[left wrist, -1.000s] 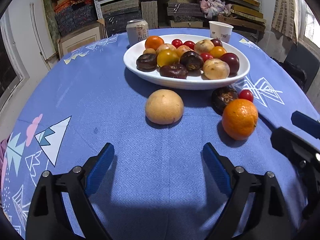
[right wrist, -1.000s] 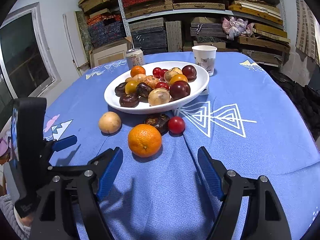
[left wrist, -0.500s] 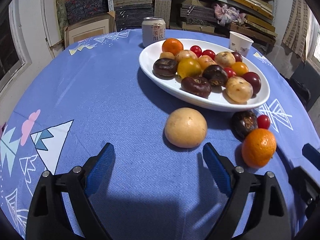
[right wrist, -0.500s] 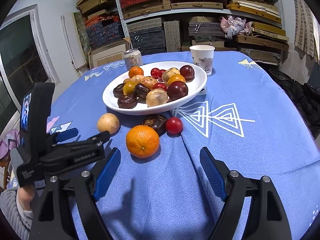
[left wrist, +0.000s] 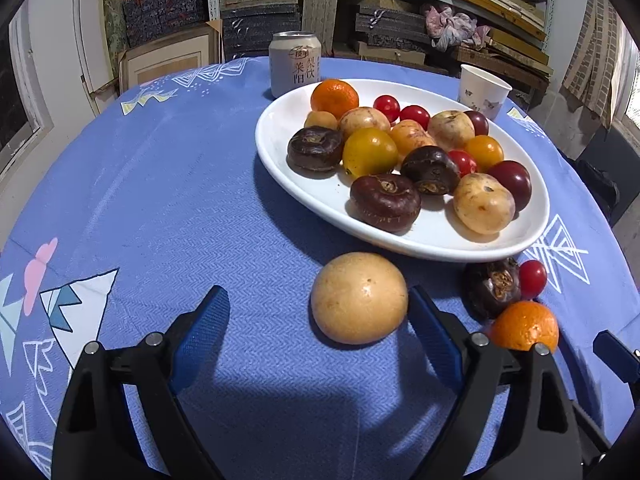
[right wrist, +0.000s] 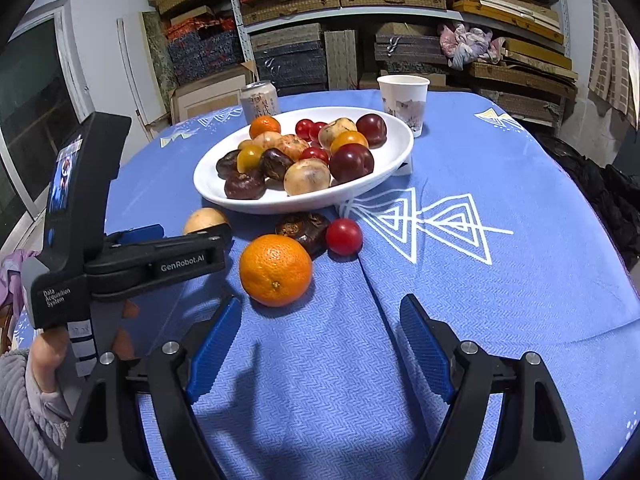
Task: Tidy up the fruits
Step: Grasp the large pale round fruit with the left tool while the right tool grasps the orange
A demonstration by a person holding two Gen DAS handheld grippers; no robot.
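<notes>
A round tan fruit (left wrist: pixel 359 298) lies on the blue tablecloth between the fingers of my left gripper (left wrist: pixel 316 300), close to the right finger; the jaws stand wide and do not press it. An orange (right wrist: pixel 275 270), a dark brown fruit (right wrist: pixel 306 230) and a cherry tomato (right wrist: pixel 344 236) lie just in front of the white plate (right wrist: pixel 208 184), which holds several mixed fruits. My right gripper (right wrist: pixel 320 304) is open just short of the orange, with nothing between its fingers. The left gripper's body (right wrist: pixel 160 258) shows at the left of the right wrist view.
A drink can (left wrist: pixel 295 62) and a paper cup (left wrist: pixel 482 92) stand behind the plate (left wrist: pixel 276 152). A hand and grey sleeve (right wrist: pixel 24 412) hold the left gripper. Stacked boxes fill shelves beyond the table. Bare cloth lies left of the plate.
My left gripper has moved forward and to the left, so the tan fruit now sits between its fingers. The right gripper stayed put, its jaws a little wider.
</notes>
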